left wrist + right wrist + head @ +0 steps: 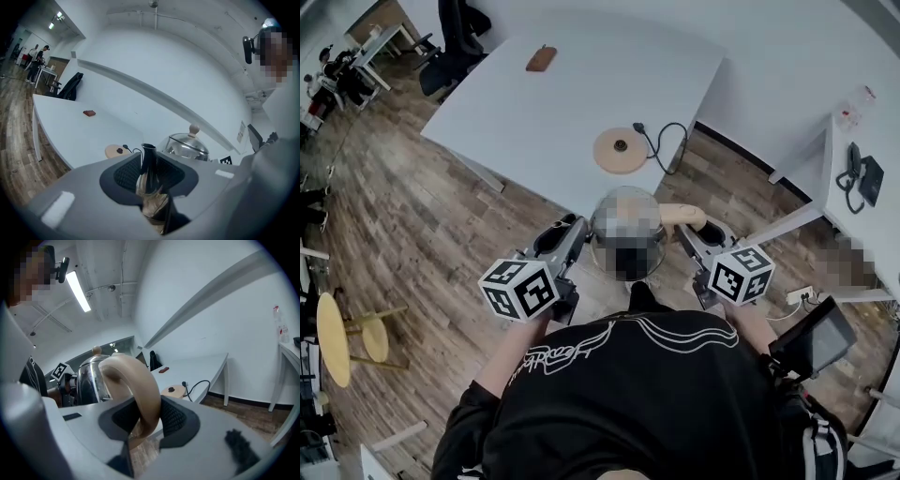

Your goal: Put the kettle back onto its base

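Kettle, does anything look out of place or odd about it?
Yes: the kettle is off its base, held in the air short of the table, left gripper clamped on its spout, right gripper on its handle. No spill shows.

No legible text; script on black shirt (675,403) unreadable.

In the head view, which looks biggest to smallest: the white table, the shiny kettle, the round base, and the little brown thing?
1. White table, largest.
2. Shiny metal kettle, but it is nearer the camera, so its lead over the base is unsure.
3. Round tan kettle base.
4. Small brown flat object, smallest.
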{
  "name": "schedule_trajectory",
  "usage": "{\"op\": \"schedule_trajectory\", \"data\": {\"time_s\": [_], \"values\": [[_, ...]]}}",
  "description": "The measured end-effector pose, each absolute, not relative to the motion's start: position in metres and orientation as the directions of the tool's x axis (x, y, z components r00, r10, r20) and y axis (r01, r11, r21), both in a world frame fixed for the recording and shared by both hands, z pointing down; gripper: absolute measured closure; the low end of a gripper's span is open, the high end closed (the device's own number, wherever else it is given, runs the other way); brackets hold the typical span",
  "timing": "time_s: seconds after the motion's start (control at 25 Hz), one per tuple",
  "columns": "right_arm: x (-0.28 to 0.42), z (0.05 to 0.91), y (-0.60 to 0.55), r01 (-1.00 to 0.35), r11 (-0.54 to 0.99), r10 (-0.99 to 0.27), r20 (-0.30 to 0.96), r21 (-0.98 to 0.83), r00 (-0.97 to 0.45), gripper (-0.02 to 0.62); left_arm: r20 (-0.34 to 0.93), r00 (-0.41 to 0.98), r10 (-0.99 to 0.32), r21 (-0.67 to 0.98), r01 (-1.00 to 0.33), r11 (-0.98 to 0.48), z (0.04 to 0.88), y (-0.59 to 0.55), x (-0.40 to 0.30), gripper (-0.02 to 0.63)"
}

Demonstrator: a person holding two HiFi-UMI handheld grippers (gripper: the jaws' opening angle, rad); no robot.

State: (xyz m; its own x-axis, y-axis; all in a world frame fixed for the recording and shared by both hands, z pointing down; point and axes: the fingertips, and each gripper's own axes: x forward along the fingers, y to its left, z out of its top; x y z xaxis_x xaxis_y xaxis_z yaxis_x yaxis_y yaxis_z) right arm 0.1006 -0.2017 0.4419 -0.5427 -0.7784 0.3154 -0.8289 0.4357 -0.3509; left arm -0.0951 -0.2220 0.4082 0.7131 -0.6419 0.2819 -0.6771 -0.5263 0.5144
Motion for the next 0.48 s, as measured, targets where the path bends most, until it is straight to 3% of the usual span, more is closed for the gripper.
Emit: {"op": "schedule_trajectory", "data": {"time_s": [0.48], "values": [[0.129, 0.461, -0.334, -0.804, 0.531, -0.724, 0.349, -0.267, -0.595, 0.471, 0.303, 0.687, -0.661, 0.468, -0.711, -0.524, 0.433, -0.35, -0.063, 0.509]]}}
